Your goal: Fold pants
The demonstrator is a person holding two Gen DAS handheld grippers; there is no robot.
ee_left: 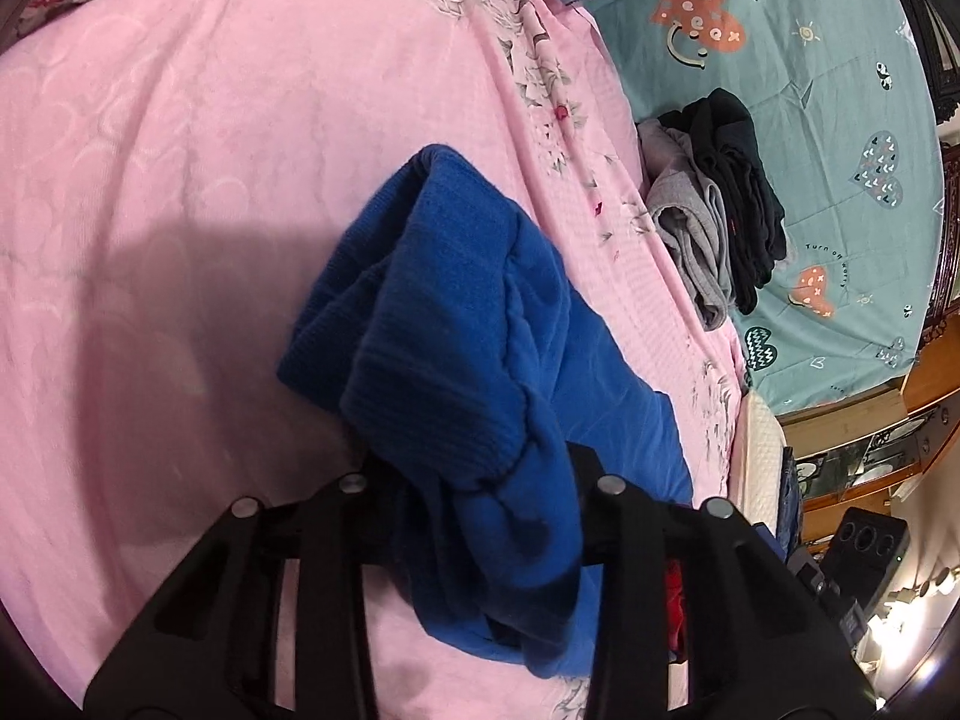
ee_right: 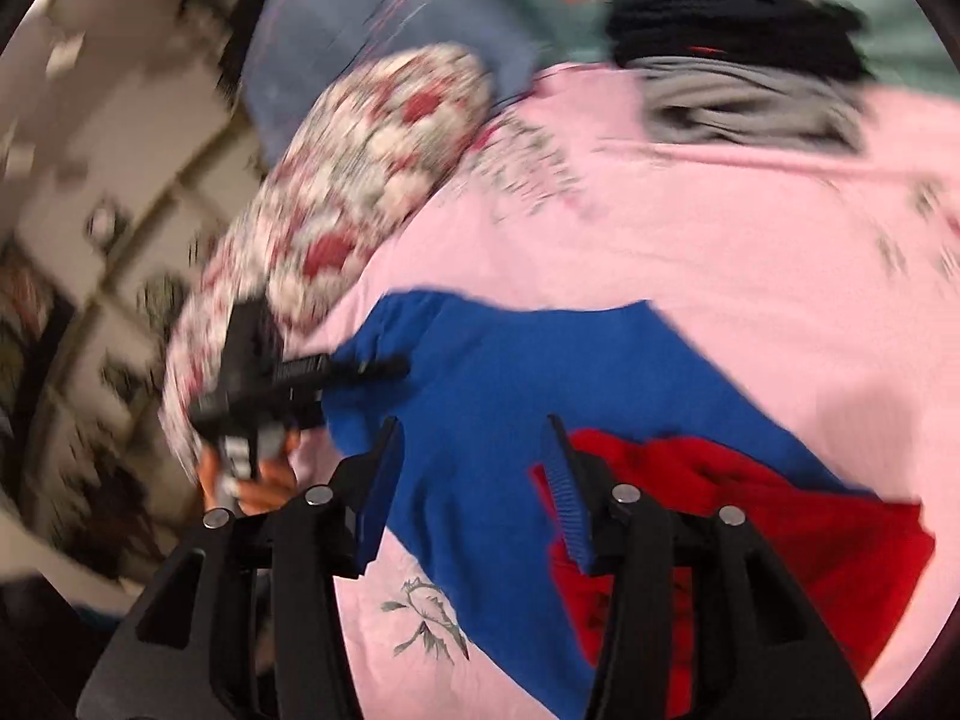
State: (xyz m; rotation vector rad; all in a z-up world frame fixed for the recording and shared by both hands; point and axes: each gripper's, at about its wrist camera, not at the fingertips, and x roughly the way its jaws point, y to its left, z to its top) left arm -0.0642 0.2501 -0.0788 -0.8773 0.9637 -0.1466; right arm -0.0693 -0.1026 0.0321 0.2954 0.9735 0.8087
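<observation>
Blue pants [ee_left: 456, 324] lie bunched on the pink bedspread [ee_left: 210, 180]. My left gripper [ee_left: 480, 468] is shut on a thick fold of them, and the cloth hides its fingertips. The right wrist view is blurred; there the blue pants [ee_right: 540, 408] spread across the bed, and the left gripper [ee_right: 360, 369] pinches their left edge. My right gripper [ee_right: 474, 456] hovers over the pants with its blue ribbed pads [ee_right: 564, 480] apart and nothing pressed between them. A red garment [ee_right: 750, 516] lies under the pants' right side.
A pile of folded grey and black clothes [ee_left: 714, 204] sits where the pink spread meets a teal patterned sheet [ee_left: 780, 60]. A floral pillow [ee_right: 372, 180] lies beyond the left gripper. A person's hand [ee_right: 264, 480] holds that gripper. Furniture stands past the bed's edge [ee_left: 870, 540].
</observation>
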